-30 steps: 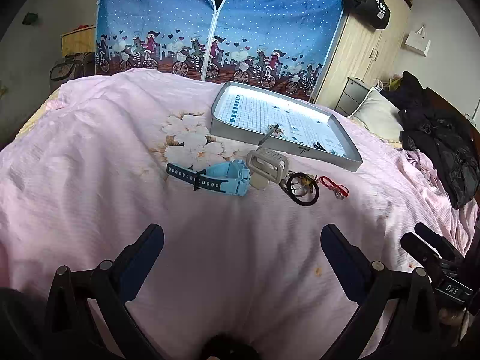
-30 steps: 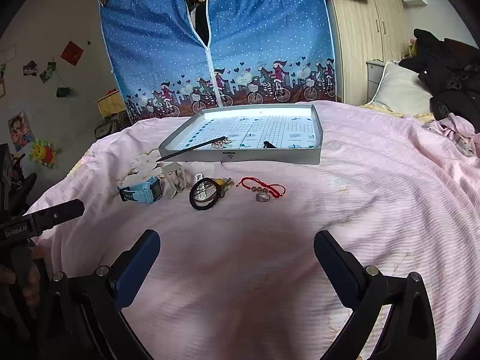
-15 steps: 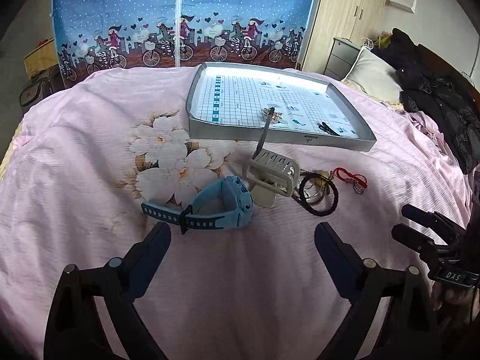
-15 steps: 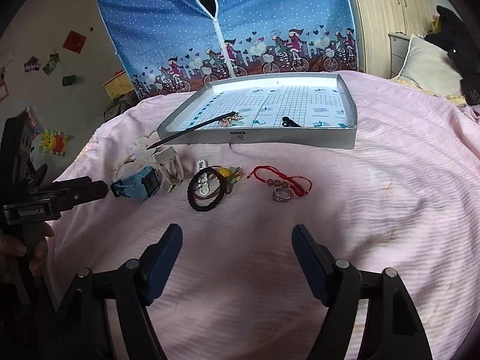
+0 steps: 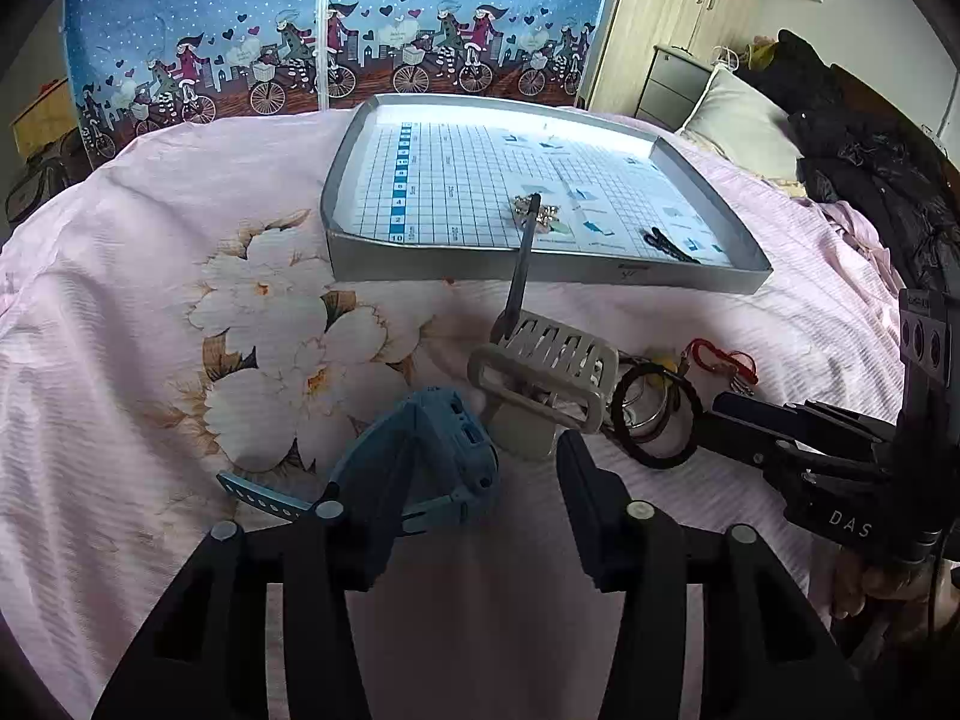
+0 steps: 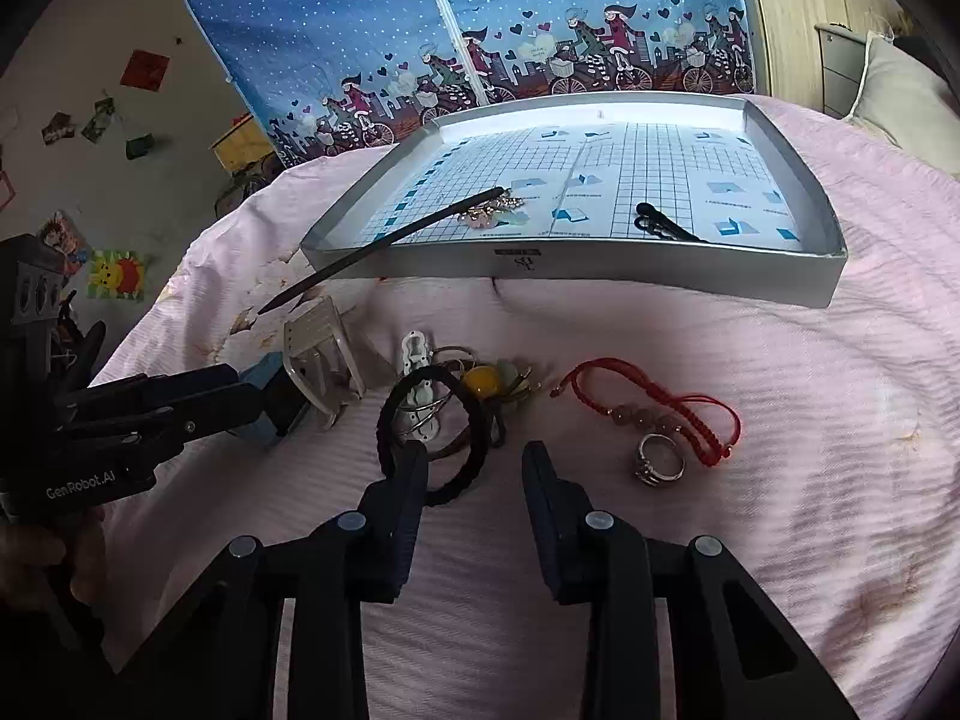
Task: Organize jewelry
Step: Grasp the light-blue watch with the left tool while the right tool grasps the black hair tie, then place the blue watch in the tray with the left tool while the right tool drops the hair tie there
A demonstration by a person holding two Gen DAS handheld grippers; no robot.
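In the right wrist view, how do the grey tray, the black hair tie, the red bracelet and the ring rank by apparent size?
1. grey tray
2. red bracelet and black hair tie: look alike
3. ring

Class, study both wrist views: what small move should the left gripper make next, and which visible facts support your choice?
Probably close the left gripper on the blue watch. Its open fingers already straddle the watch body on the pink bedspread, so nothing more needs lining up. The watch still lies outside the grey tray, where the jewelry seems meant to go.
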